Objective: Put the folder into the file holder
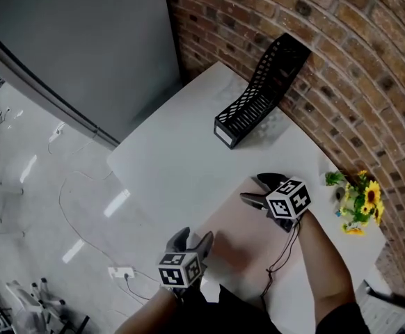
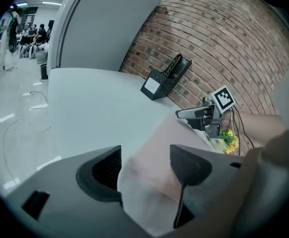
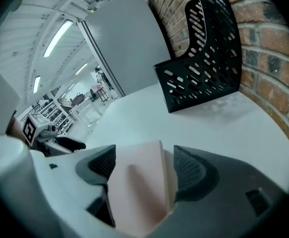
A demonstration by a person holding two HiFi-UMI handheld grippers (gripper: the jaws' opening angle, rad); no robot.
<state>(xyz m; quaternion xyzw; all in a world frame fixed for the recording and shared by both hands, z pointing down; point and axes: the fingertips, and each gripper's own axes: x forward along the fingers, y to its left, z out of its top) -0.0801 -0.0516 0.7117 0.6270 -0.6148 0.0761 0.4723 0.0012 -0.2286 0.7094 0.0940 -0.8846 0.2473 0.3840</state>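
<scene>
**Trainee:** Where is the workpiece, and what are the tools doing?

**Operator:** The pink folder point(image 1: 239, 245) lies flat on the white table point(image 1: 168, 162), at the near end, close to me. I have the left gripper point(image 2: 145, 155) at its near-left corner and the right gripper point(image 3: 143, 155) at its far-right edge. On both, the 2 jaws stand apart with the folder's edge in the gap. I read neither as clamped. The black mesh file holder point(image 1: 258, 92) stands well apart from the folder, at the far end against the brick wall point(image 1: 342, 54).

**Trainee:** How do you expect the folder to handle?

**Operator:** I judge it light, thin and flexible. The cover looks smooth, so it may slide on the table or slip in the jaws. Held by 1 corner, it will probably sag and twist.

**Trainee:** Where do you take hold?

**Operator:** I would grip 2 opposite edges, 1 per gripper, each jaw set well onto the cover. I cannot tell whether the spine or the open side faces me. If the open side does, both leaves must go into the jaws, or the folder may fan open.

**Trainee:** Any hazard nearby?

**Operator:** The yellow flowers point(image 1: 359, 200) stand just beside my right arm.
</scene>
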